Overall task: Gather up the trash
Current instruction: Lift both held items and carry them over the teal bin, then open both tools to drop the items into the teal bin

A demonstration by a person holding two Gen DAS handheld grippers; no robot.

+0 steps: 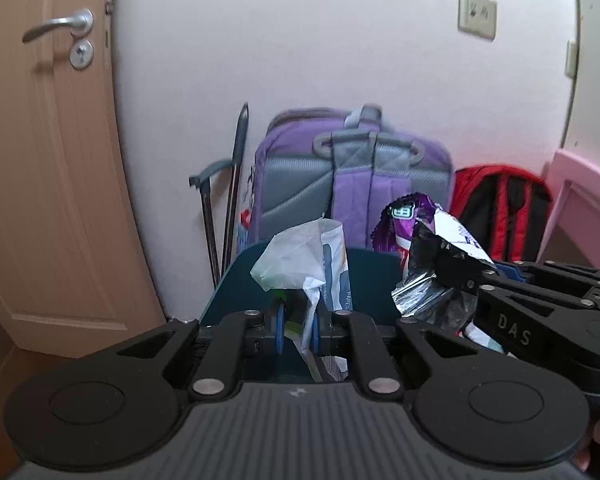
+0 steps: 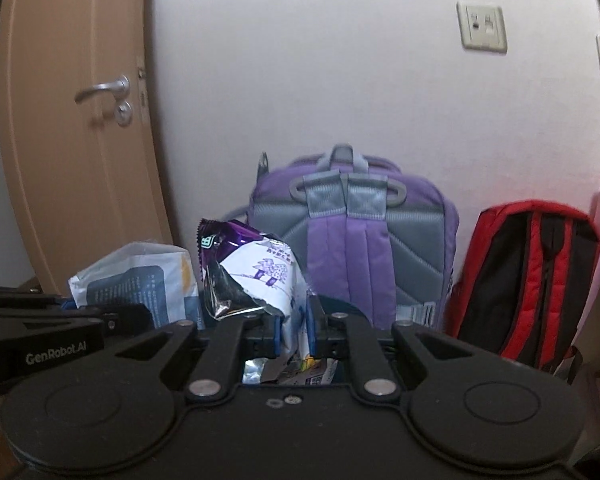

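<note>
"DAS" on right hand-held gripper [image 1: 440,276], "GenRobot.AI" on left hand-held gripper [image 2: 140,318]

The floor itself is mostly hidden. A purple backpack [image 2: 352,248] and a red-and-black backpack [image 2: 528,276] stand side by side against the white wall [image 2: 320,80].

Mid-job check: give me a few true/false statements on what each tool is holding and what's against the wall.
1. The left tool is shut on a white paper bag. True.
2. The right tool is open and holds nothing. False: it is shut on a purple and white snack wrapper.
3. A purple backpack stands against the wall. True.
4. The red and black backpack is left of the purple one. False: it is on its right.
5. The door has a round knob. False: a lever handle.
</note>
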